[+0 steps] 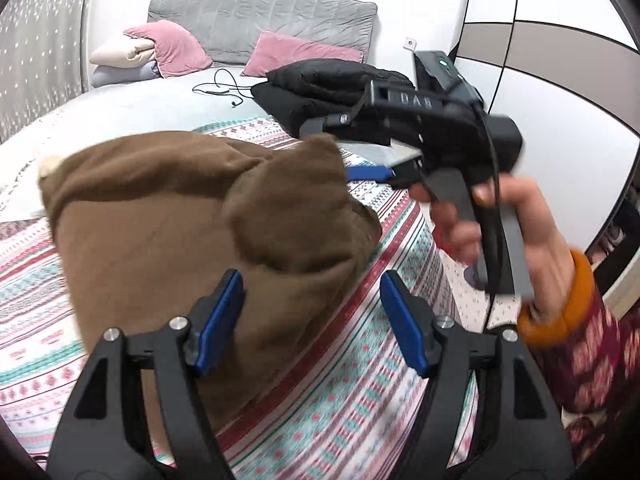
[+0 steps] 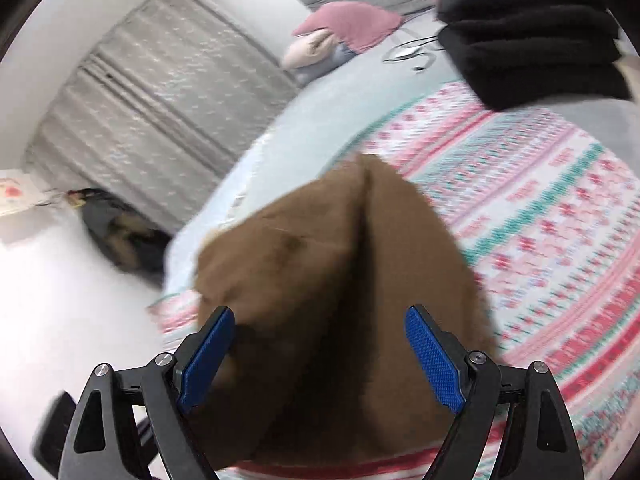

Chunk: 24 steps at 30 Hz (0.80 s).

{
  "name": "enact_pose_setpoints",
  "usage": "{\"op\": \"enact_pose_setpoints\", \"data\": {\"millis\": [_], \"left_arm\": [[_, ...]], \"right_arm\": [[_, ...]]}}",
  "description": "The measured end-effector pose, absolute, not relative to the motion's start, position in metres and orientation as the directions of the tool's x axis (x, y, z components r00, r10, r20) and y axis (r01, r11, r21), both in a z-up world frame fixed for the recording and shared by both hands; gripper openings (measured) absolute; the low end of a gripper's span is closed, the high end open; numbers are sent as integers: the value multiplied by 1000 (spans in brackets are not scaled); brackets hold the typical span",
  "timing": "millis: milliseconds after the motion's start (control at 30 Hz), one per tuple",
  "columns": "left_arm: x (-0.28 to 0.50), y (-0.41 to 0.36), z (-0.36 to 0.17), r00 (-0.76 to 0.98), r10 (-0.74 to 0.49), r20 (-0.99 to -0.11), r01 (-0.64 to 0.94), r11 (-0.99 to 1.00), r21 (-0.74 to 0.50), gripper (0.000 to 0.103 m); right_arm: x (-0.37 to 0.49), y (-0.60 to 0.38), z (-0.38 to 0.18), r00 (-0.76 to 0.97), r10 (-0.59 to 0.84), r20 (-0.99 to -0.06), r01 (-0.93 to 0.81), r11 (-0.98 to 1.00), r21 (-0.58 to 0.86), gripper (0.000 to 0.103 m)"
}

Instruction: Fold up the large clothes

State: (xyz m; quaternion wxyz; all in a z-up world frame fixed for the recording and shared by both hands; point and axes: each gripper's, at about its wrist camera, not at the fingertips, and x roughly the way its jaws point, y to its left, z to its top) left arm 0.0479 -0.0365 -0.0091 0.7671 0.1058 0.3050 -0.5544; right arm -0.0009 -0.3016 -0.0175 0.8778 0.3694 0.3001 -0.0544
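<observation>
A brown fleecy garment, bunched into a soft heap, lies on the bed's pink, white and teal patterned bedspread. In the left wrist view the left hand-held gripper has its blue-padded jaws spread; its left pad sits against the edge of the brown cloth, though blur leaves it unclear whether it truly touches, and the right pad stands over bare bedspread, so nothing is pinched. Only this view shows the right hand-held gripper from outside: a black tool gripped by a hand in an orange cuff and dark red patterned sleeve, its tips near the far side of the garment. It also shows the grey padded headboard. The right wrist view, heavily blurred, shows that gripper's jaws standing wide, the brown garment rising between them without either pad pressing on it. This view alone shows the white floor beside the bed and a dark bundle lying there below a grey curtain. Both views catch the folded black padded jacket and pink cushions further up the bed.
</observation>
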Motion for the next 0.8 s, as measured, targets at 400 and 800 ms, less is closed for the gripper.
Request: {"op": "enact_pose_setpoints", "data": {"millis": [400,800], "left_arm": [[195,48,-30,280,-760,-586,699,580,-418,74],[277,2,-42,337,-766,-547,648,611,-455,74]], "right_arm": [[95,-306,-55,593,497,-633,225,653,723,88],[179,-281,-24,606,502,-618,75,737,672,19]]}}
